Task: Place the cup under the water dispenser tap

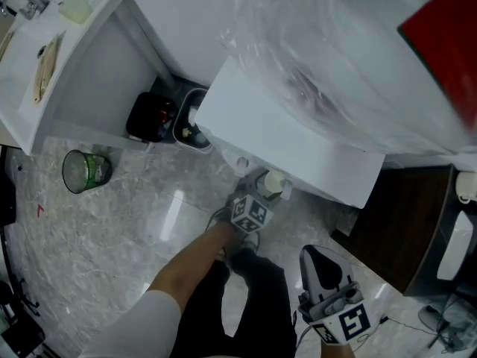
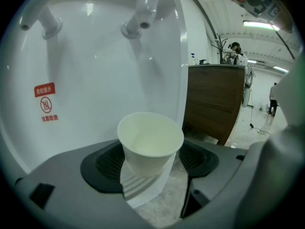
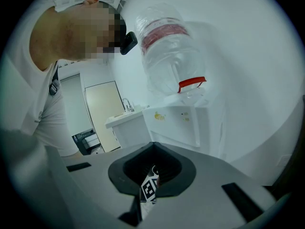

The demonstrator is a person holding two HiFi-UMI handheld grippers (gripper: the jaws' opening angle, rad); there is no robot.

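The white paper cup (image 2: 150, 144) stands under the clear plastic tap (image 2: 142, 11) of the white water dispenser (image 2: 95, 80), between the jaws of the left gripper (image 2: 151, 168) (they are apart, not pressing it). The right gripper (image 3: 152, 156) has its jaws together, empty.

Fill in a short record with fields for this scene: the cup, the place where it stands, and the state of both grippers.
cup: white paper cup, upright, looks empty
place: on the ribbed white drip tray of the white water dispenser, below its pale tap
left gripper: open, one jaw on each side of the cup
right gripper: shut, empty, apart from the dispenser
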